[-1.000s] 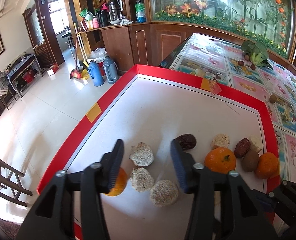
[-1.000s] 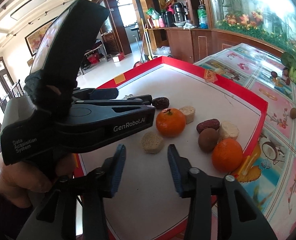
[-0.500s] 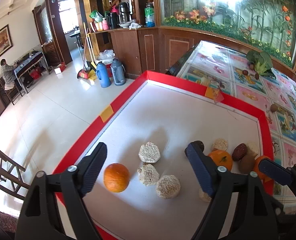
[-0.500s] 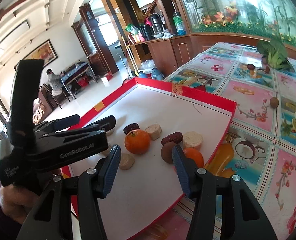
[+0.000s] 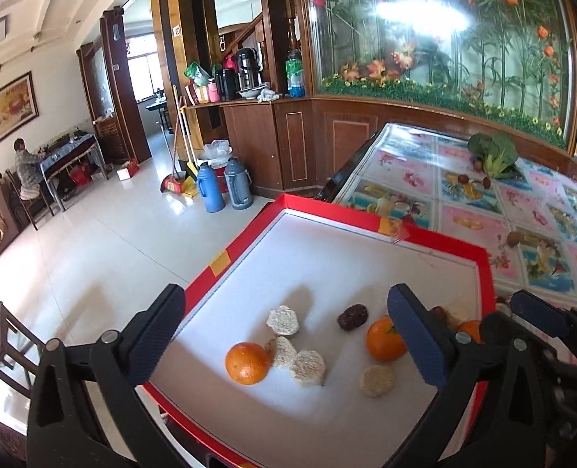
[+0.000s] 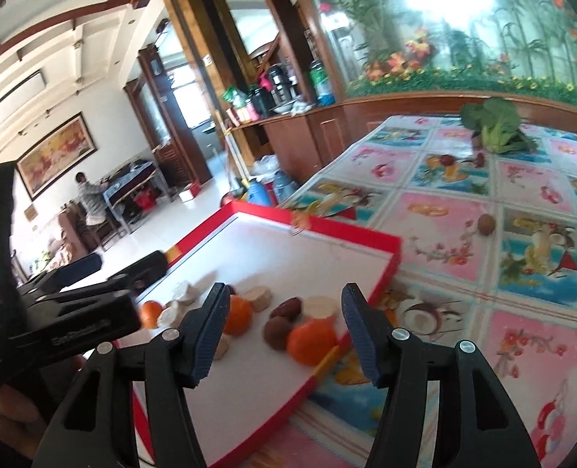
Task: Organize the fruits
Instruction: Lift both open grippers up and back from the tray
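Hovering the left gripper (image 5: 286,312) over the lower middle of the left wrist view, fingers spread wide and pinching nothing. Framing between them most of the red-rimmed tray (image 5: 436,240): a lone orange (image 5: 247,362) at lower centre, touching or just beside a cluster of three pale round slices (image 5: 308,366), probably grouped there on purpose as one kind. Showing a fourth pale slice (image 5: 376,380) apart to the right, near a second orange (image 5: 386,339) and a dark date (image 5: 352,316), with more fruit half hidden behind the right finger.

Holding the right gripper (image 6: 284,323) low in the right wrist view, likewise spread open and empty. Bracketing a third orange (image 6: 311,341) at the tray's near right corner, with a round brown fruit (image 6: 276,333) touching or just beside it, and another date (image 6: 288,306) and a pale slice (image 6: 319,306) behind. Blurring somewhat in this view, so leaving finer contacts untold.

Judging the sorting to be partly done: slices gathering at one side, oranges lying well apart from one another. Standing open and raised like this most likely for choosing the next piece. Favouring, as a guess, the corner orange for the right side, being centred between those fingers. Risking a nudge to the brown fruit when closing, and a roll off the low rim onto the patterned tablecloth (image 6: 464,210).
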